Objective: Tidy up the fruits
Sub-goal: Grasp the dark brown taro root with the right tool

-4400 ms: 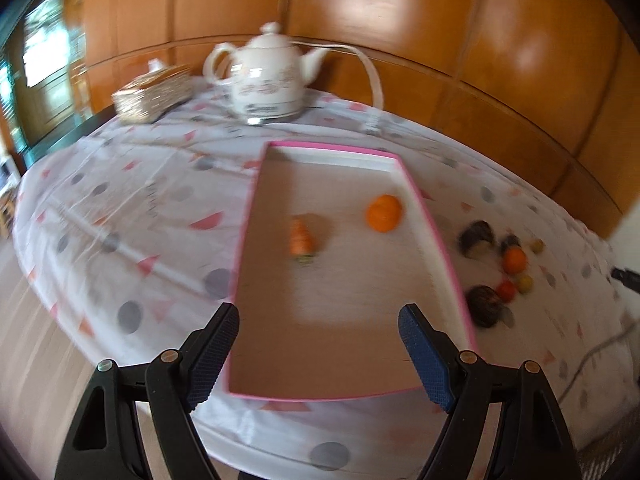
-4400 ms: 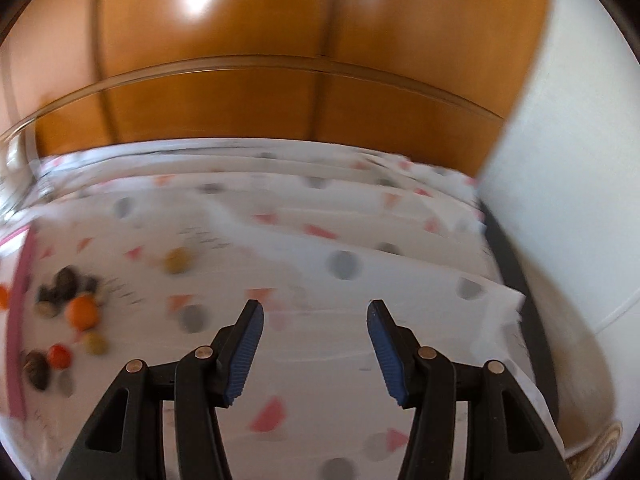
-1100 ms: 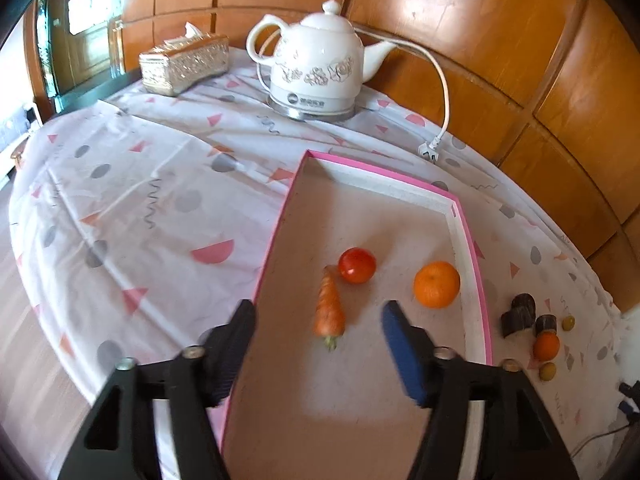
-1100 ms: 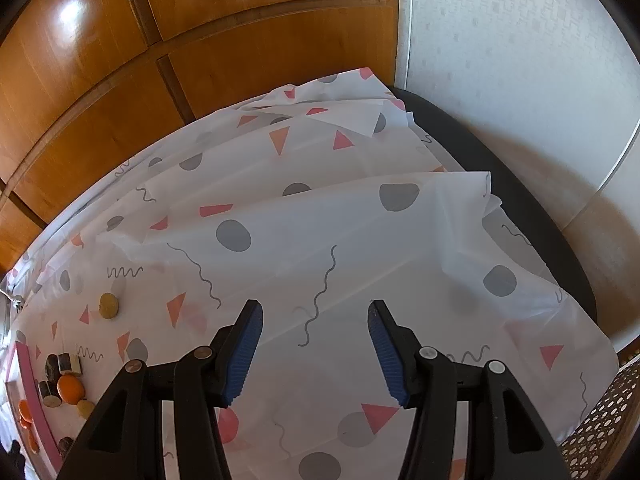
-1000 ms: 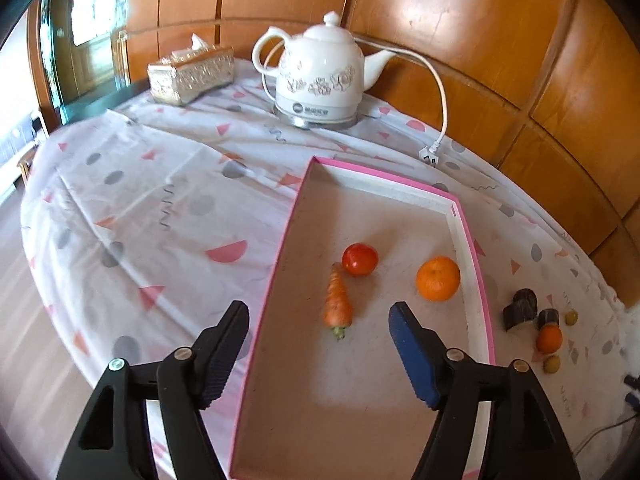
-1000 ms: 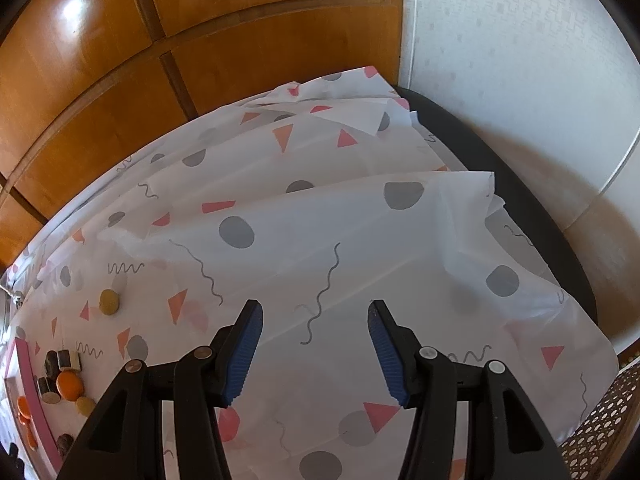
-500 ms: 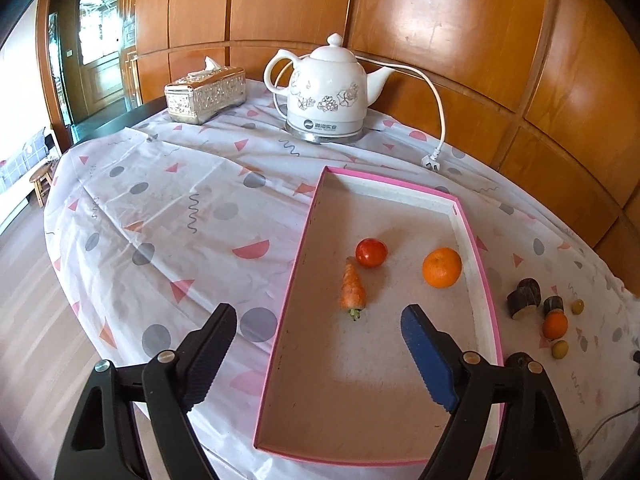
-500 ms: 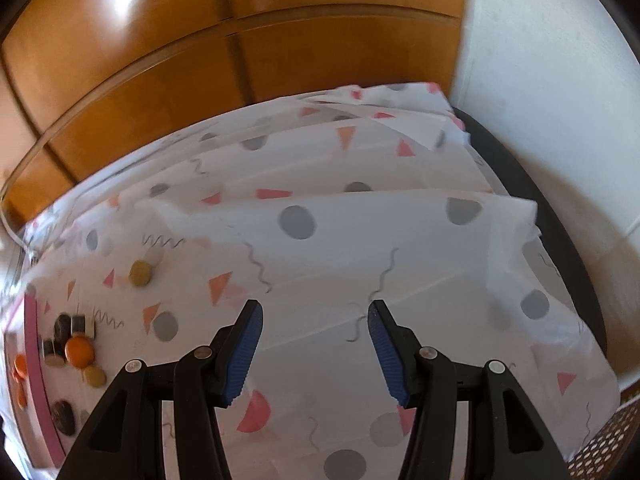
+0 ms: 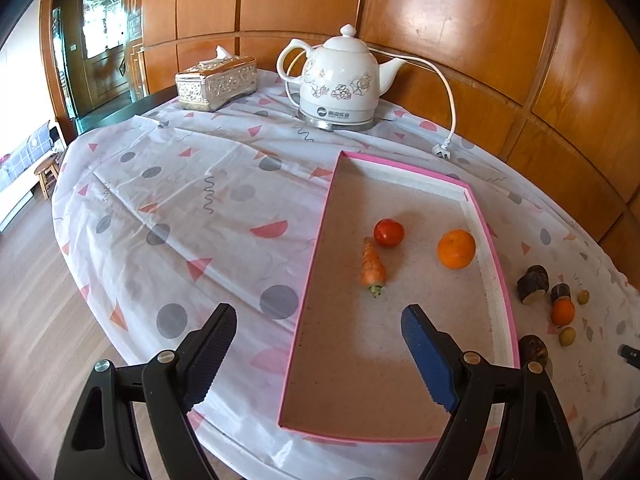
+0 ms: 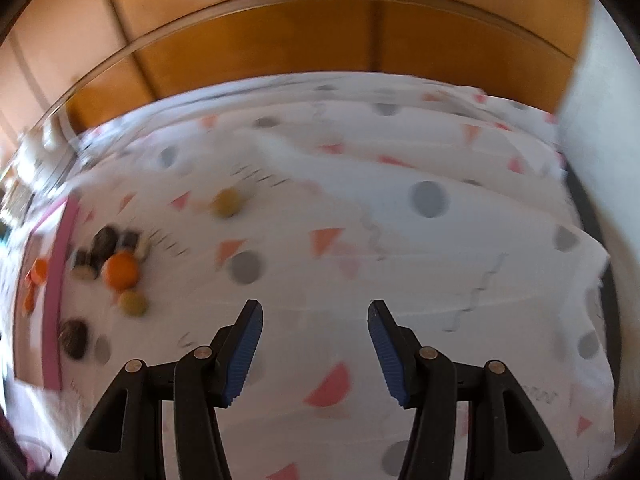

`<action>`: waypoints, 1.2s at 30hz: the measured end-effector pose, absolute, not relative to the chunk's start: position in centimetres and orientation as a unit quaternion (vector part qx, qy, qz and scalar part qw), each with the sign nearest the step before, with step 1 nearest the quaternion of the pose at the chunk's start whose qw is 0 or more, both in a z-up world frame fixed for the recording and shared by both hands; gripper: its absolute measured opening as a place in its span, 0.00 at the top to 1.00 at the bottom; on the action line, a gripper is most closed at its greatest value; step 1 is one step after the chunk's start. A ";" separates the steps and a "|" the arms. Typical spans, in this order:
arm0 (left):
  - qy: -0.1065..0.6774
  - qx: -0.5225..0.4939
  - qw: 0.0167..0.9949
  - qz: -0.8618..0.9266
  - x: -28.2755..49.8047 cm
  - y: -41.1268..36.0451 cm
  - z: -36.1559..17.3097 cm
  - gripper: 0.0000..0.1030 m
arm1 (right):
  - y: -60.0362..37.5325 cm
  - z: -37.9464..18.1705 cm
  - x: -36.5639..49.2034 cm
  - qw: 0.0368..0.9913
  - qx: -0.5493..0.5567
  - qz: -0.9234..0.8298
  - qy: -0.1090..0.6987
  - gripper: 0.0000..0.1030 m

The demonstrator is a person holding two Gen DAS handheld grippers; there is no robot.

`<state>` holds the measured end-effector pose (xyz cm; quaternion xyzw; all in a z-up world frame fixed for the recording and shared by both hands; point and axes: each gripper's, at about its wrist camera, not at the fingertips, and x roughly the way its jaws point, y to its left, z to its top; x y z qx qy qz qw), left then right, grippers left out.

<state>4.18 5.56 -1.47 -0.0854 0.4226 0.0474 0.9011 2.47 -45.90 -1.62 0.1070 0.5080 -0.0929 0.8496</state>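
A pink-rimmed tray (image 9: 496, 264) lies on the table and holds a red tomato (image 9: 389, 232), a carrot (image 9: 373, 267) and an orange (image 9: 456, 249). My left gripper (image 9: 320, 344) is open and empty, above the tray's near end. To the tray's right lie loose fruits: a small orange (image 9: 563, 311), dark brown pieces (image 9: 533, 279) and small yellow ones (image 9: 567, 336). In the blurred right wrist view the same cluster (image 10: 120, 270) sits at the left beside the tray's edge (image 10: 60, 272), with one yellow fruit (image 10: 227, 201) apart. My right gripper (image 10: 316, 344) is open and empty over bare cloth.
A white electric kettle (image 9: 340, 84) with its cord and plug (image 9: 442, 151) stands at the back of the table. A silver tissue box (image 9: 216, 82) is at the back left. The table's edge drops to wooden floor on the left. Wood panel walls stand behind.
My left gripper has pulled back and up from the tray, so more of the table shows. My right gripper has swung left, bringing the loose fruit cluster nearer. A tomato has appeared in the tray since 4.4 s ago.
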 end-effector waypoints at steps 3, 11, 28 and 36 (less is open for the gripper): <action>0.423 -0.088 0.900 0.051 3.9 6.1 -1.5 0.18 | -43.8 -2.0 2.8 0.849 0.087 -0.052 0.519 0.46; 0.425 -0.100 0.898 0.061 3.2 7.7 -1.8 0.18 | -36.1 -2.0 3.3 0.846 0.047 0.048 0.529 0.46; 0.425 -0.114 0.896 0.064 1.9 9.4 -1.9 0.18 | -19.8 -6.5 7.0 0.822 -0.089 0.158 0.540 0.38; 0.426 -0.115 0.896 0.057 1.8 9.2 -2.1 0.18 | -20.1 -6.7 7.2 0.829 -0.082 0.145 0.534 0.53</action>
